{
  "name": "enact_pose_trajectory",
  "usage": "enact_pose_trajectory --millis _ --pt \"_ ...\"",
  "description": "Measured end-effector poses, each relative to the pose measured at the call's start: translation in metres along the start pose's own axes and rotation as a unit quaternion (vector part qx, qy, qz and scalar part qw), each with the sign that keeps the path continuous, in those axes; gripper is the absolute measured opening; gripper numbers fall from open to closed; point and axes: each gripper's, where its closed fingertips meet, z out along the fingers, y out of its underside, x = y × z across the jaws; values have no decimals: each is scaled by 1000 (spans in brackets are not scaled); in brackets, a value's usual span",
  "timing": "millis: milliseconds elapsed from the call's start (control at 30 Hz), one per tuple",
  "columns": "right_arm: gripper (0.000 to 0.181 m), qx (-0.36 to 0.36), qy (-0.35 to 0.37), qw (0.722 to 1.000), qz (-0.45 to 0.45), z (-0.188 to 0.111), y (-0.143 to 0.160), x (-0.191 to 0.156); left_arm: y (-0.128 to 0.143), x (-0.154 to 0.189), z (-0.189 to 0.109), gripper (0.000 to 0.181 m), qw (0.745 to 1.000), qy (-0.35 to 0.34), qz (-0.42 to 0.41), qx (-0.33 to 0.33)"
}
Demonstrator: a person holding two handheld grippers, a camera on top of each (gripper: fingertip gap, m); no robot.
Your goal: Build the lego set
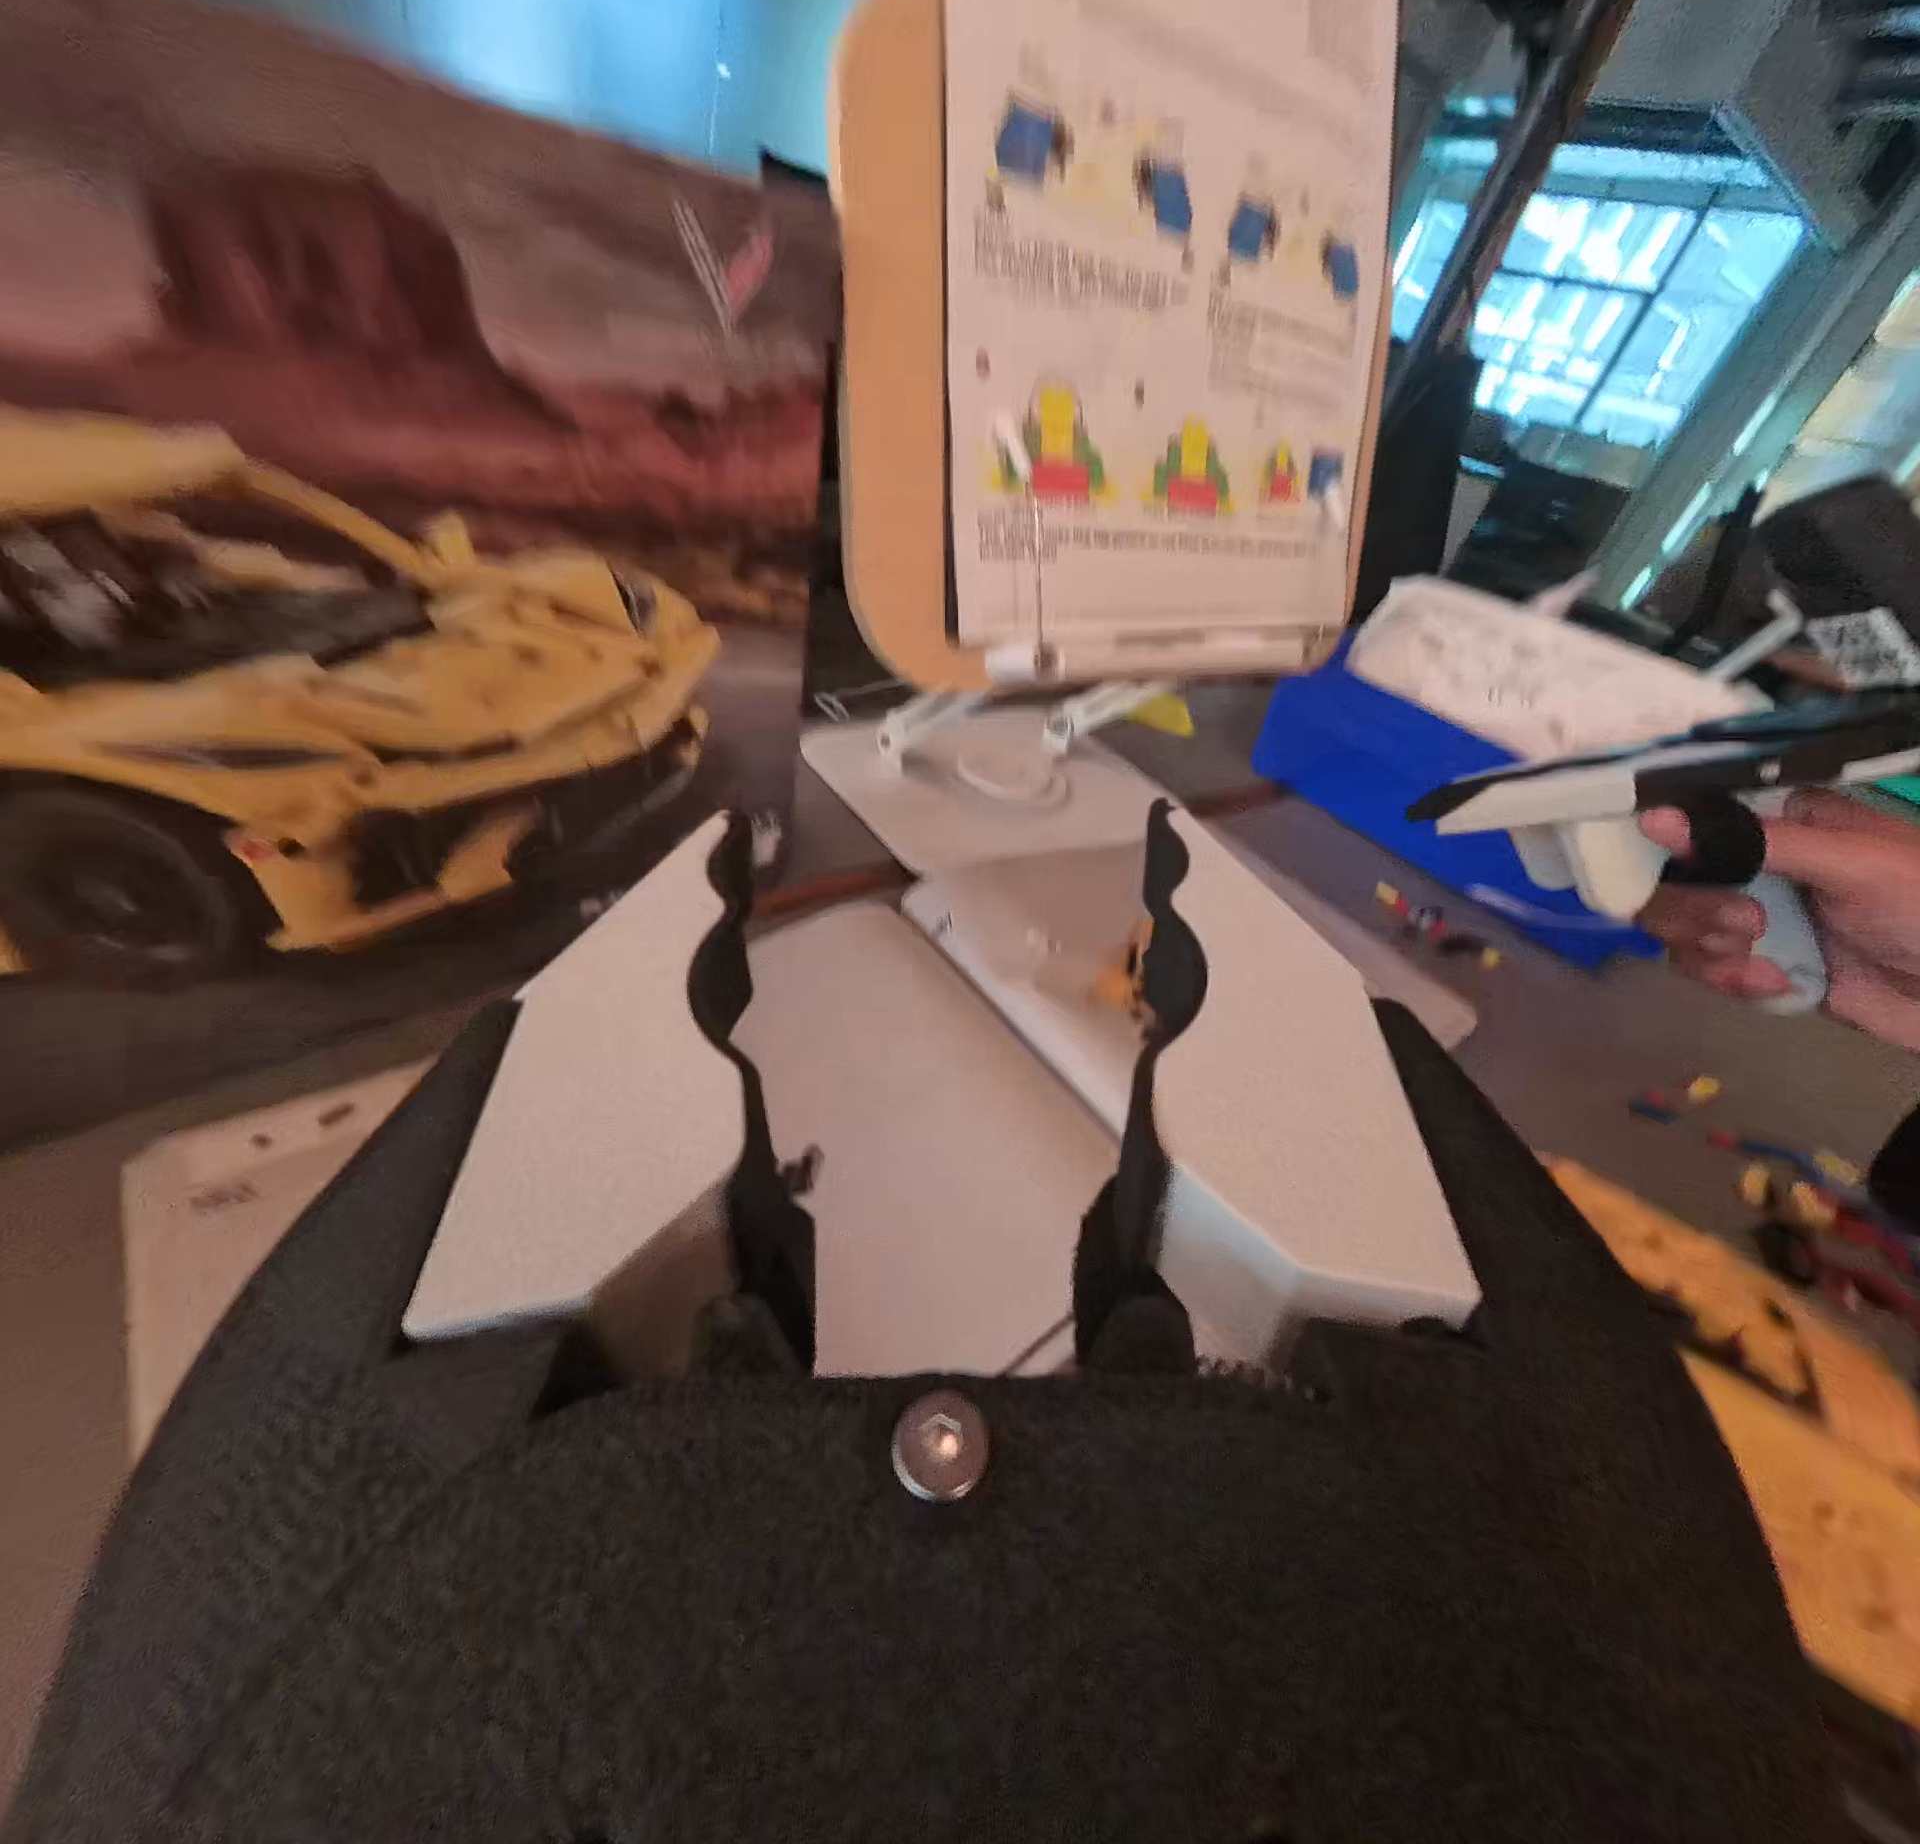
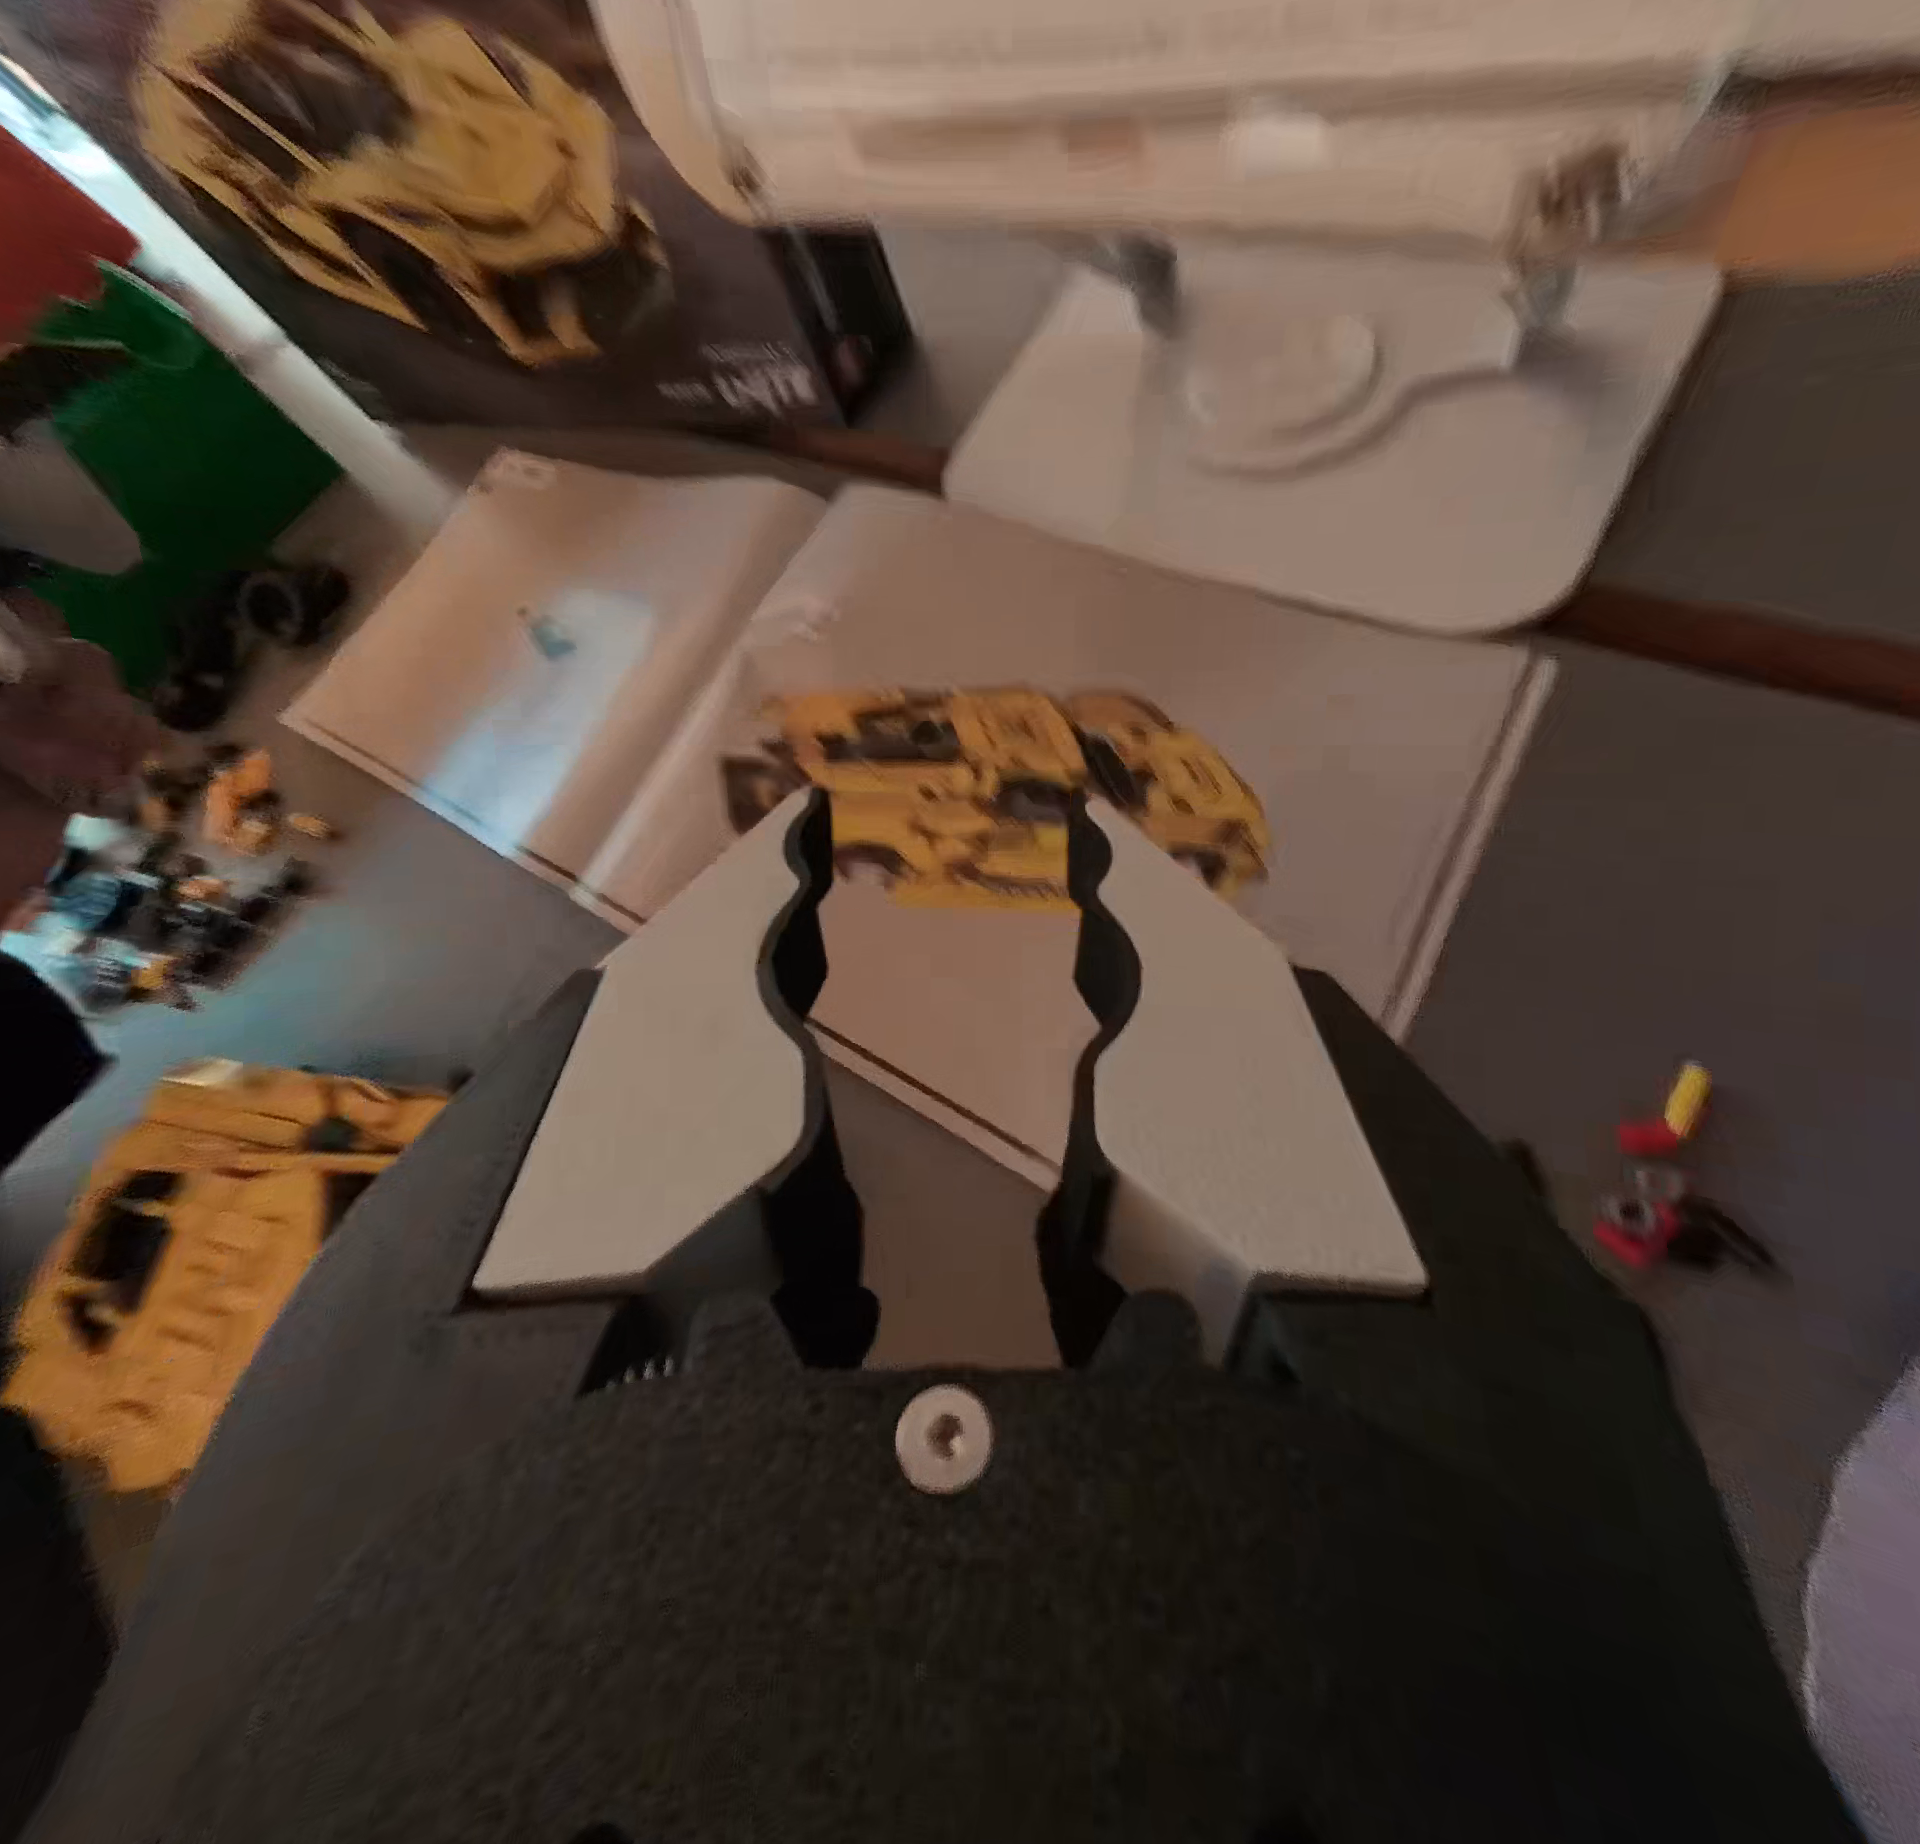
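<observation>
Left gripper [image 1: 945, 859] and right gripper [image 2: 951, 844]: jaws spread, empty. Instruction booklet [image 2: 1195, 755] lies flat, for reference, probably.

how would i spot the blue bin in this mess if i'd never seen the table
Start at the upright white stand holding the instruction sheet. Look to its right: the blue bin sits there, tipped, with white paper on top. It is the only large blue item nearby.

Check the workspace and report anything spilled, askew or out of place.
Loose bricks lie scattered on the grey tabletop rather than in a bin: a red and yellow cluster at right, a dark and yellow pile at left. The blue bin looks tipped. Both the left claw and right claw are open and empty.
</observation>
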Motion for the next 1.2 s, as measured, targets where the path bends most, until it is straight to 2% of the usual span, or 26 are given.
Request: enact_pose_trajectory --millis 67,133,200,267,433,467,567,767,1067,1200 --pt "44 -12 30 999 9 4 27 23 37 -2 5 75 1000 6 15 -20" --pt "46 -65 20 997 38 0 45 32 53 2 7 74 999 25 0 -47" --pt "44 -86 31 994 55 -11 44 41 53 12 7 72 996 54 -11 -77" --pt "34 -98 63 990 76 -22 49 52 54 17 10 68 995 58 2 -83" --pt "35 -174 27 969 171 -32 85 49 61 38 13 67 991 96 -20 -90" --pt "30 -185 23 965 185 -33 90 49 62 42 13 66 990 102 -22 -91" --pt "20 -205 26 958 198 -36 100 52 67 47 14 65 989 106 -9 -102" --pt "18 -249 25 945 209 -29 119 52 73 42 14 64 988 104 -24 -112" --pt "16 -241 15 946 214 -24 118 52 69 39 12 64 988 104 -40 -105" --pt "6 -232 16 950 209 -23 114 53 71 40 13 64 988 104 -38 -110"
